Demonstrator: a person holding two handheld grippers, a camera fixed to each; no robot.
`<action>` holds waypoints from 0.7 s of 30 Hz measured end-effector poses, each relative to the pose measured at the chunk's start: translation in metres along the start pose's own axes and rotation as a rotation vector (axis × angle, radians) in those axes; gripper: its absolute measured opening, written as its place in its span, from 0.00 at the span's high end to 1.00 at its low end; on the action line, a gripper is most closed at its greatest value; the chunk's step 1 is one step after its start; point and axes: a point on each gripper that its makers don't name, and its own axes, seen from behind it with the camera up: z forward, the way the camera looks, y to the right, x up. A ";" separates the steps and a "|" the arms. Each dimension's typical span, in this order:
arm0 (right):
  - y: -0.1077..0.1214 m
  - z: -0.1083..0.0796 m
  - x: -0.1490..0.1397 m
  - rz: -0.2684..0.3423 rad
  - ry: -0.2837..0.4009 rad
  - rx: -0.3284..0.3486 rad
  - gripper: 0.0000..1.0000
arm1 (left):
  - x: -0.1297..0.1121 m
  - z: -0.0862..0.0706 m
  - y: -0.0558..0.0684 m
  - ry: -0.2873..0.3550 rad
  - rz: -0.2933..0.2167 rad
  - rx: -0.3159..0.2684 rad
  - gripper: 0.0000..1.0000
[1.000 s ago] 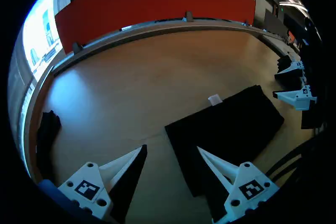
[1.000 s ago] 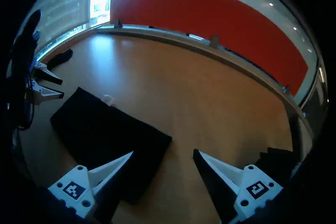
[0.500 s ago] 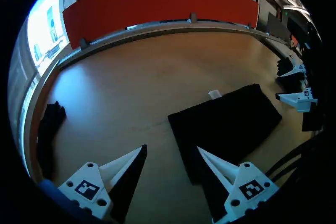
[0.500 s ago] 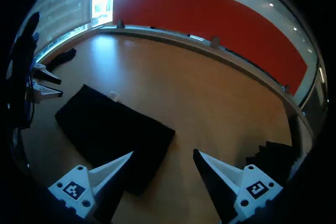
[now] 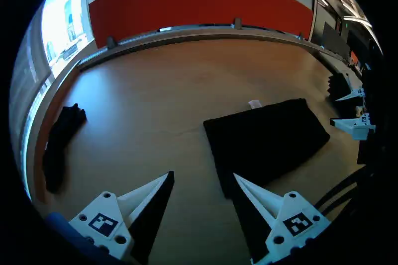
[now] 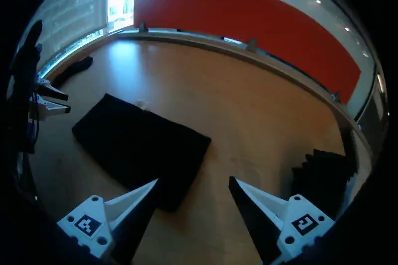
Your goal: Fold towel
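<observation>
Black towel (image 5: 266, 138) seen flat on counter (image 5: 149, 91), well short of red partition (image 5: 199, 4). Left tool (image 5: 202, 175) and right tool (image 6: 193, 179) seen spread, empty. Towel judged soft, light, limp; corners on edge nearest partition best pinched.

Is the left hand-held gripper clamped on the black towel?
No, the left hand-held gripper is open, and the black towel lies flat on the table.

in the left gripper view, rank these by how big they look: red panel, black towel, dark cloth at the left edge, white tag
1. red panel, largest, though farthest off
2. black towel
3. dark cloth
4. white tag, smallest by far
</observation>
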 end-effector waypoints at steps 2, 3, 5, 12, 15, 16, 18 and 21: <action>-0.001 0.000 -0.001 -0.004 -0.001 0.003 0.00 | -0.001 -0.002 -0.002 0.002 -0.007 0.005 0.23; -0.001 0.000 -0.001 -0.006 -0.002 0.005 0.00 | -0.002 -0.004 -0.003 0.003 -0.010 0.008 0.23; -0.002 0.000 -0.001 -0.014 -0.003 0.011 0.00 | -0.003 -0.007 -0.005 0.006 -0.015 0.015 0.23; -0.011 0.002 -0.004 -0.060 -0.009 0.050 0.00 | -0.016 -0.021 -0.014 0.005 -0.051 0.043 0.23; -0.017 0.005 -0.006 -0.080 -0.019 0.067 0.00 | -0.025 -0.027 -0.018 -0.002 -0.072 0.055 0.23; -0.019 0.005 -0.007 -0.086 -0.021 0.073 0.00 | -0.028 -0.030 -0.019 -0.004 -0.078 0.059 0.23; -0.022 0.006 -0.007 -0.097 -0.023 0.083 0.00 | -0.033 -0.034 -0.021 -0.006 -0.089 0.066 0.23; -0.026 0.008 -0.008 -0.110 -0.027 0.094 0.00 | -0.040 -0.041 -0.024 -0.010 -0.104 0.074 0.23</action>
